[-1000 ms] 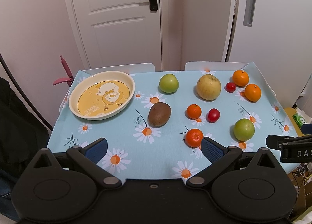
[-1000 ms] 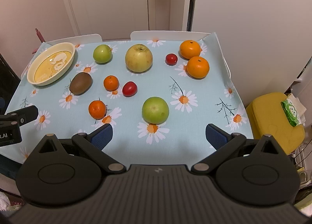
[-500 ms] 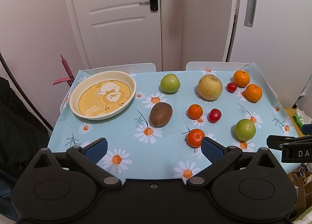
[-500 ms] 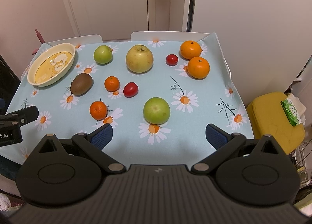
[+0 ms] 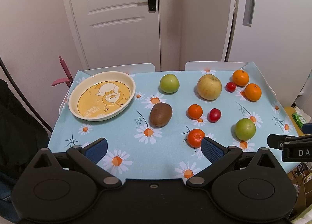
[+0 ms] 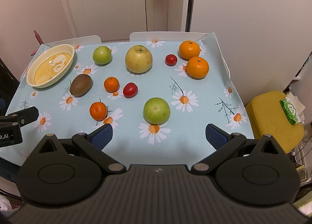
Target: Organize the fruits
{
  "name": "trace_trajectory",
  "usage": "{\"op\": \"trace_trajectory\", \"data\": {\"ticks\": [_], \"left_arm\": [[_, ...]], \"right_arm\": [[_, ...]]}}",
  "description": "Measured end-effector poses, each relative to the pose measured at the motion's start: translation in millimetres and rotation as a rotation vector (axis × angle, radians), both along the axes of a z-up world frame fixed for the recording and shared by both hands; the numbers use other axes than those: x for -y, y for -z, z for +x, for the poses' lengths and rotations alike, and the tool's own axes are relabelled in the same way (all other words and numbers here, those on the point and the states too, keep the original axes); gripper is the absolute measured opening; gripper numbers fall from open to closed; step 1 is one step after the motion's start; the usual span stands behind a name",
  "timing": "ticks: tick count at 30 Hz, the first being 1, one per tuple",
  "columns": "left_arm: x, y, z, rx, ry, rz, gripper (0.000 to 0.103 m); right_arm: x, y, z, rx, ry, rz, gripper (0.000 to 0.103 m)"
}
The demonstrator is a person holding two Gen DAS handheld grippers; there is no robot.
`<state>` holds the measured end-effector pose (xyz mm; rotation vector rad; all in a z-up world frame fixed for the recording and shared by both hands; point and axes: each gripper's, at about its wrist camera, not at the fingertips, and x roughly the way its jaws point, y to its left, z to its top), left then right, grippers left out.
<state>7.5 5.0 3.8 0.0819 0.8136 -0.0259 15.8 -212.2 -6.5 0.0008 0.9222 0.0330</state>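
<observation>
Both tools hang at the near edge of the table, empty: the left gripper point(image 5: 154, 147) and the right gripper point(image 6: 159, 133) each have their blue pads spread wide with nothing between them. Taking the yellow dish point(image 5: 102, 95) as the landmark, the fruit all lies to its right on the cloth and none is in it yet. Nearest are a small mandarin point(image 6: 98, 111) and a green apple point(image 6: 156, 110), the apple just ahead of the right gripper; beyond them, closer to the dish, lie a brown kiwi point(image 5: 160, 114), a second mandarin point(image 6: 111, 84) and a red plum tomato point(image 6: 130, 90). Farthest from the grippers sit another green apple point(image 5: 169, 83), a large yellow apple point(image 6: 138, 59), a cherry tomato point(image 6: 171, 60) and two oranges point(image 6: 197, 67). The apples look firm and smooth – likely heavy enough to roll, so best pinched across the widest part. The kiwi and tomatoes probably bruise or split under a hard squeeze – a light grip at the middle seems wise. The daisy-print tablecloth point(image 6: 195, 126) lies flat on the table top, two white chair backs stand behind the table, and a white door point(image 5: 117, 19) closes the room.
</observation>
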Motion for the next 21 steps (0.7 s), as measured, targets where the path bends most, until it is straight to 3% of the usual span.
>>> {"op": "trace_trajectory", "data": {"ticks": [17, 21], "left_arm": [[-3.7, 1.3, 5.3, 0.003, 0.017, 0.002, 0.103], [-1.7, 2.6, 8.5, 0.039, 0.043, 0.052, 0.103]], "right_arm": [[2.1, -1.2, 2.9, -0.005, 0.012, 0.020, 0.103], [5.4, 1.2, 6.2, -0.007, 0.007, 0.017, 0.103]]}}
